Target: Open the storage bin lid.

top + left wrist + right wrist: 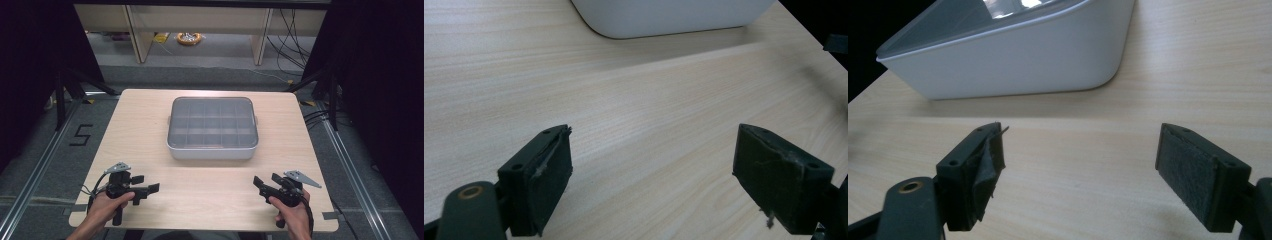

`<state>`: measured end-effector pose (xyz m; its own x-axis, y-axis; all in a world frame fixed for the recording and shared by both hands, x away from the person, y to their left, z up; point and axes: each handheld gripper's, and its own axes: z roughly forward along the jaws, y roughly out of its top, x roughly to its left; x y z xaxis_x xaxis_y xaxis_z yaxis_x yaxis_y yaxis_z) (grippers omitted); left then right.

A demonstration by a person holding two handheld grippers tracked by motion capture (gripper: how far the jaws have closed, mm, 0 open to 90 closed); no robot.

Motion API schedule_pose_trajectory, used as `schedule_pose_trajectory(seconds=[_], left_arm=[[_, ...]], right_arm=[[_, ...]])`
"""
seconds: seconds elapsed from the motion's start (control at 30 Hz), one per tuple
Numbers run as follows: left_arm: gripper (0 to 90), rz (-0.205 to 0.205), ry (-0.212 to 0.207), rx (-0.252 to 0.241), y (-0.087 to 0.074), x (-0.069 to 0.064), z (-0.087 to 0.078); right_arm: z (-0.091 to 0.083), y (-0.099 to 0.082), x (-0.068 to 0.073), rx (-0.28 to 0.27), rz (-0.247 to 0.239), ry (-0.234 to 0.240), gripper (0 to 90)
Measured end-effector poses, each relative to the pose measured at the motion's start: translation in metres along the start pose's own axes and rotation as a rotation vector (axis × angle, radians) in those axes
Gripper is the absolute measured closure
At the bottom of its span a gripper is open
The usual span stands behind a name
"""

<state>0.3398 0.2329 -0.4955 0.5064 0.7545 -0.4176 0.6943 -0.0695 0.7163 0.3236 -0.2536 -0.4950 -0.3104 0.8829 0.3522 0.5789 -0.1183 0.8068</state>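
A white rectangular box (212, 128) with a clear lid and a grid of compartments sits in the middle of the light wooden table (145, 120). Its near white wall shows in the left gripper view (674, 17) and in the right gripper view (1013, 62). My left gripper (150, 189) rests low at the front left of the table, open, with bare wood between its pads (546, 187). At the front right my right gripper (258, 183) is also open and holds nothing; its pads (1193, 175) stand wide apart. Both point inward toward the table's middle.
Wood lies bare between the two grippers and around the box. Black stands and cables (320, 115) flank the table on the grey floor. A wooden shelf frame (140, 35) and a yellow round object (189, 38) are far behind the table.
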Motion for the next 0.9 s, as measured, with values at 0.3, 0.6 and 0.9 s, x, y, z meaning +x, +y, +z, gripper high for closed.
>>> schedule_pose_trajectory(seconds=[0.3, 0.6, 0.9], left_arm=[[15.4, -0.023, 0.004, -0.014, 0.007, 0.004, 0.001], [15.6, -0.038, -0.007, -0.028, 0.024, 0.002, 0.006], [15.6, -0.025, -0.036, -0.046, 0.042, -0.002, 0.01]], right_arm=[[0.002, 0.005, -0.005, 0.014, 0.064, -0.01, 20.6], [0.0, 0.025, -0.011, -0.005, 0.05, -0.004, 21.9], [0.009, 0.044, -0.014, -0.029, 0.077, 0.032, 22.3]])
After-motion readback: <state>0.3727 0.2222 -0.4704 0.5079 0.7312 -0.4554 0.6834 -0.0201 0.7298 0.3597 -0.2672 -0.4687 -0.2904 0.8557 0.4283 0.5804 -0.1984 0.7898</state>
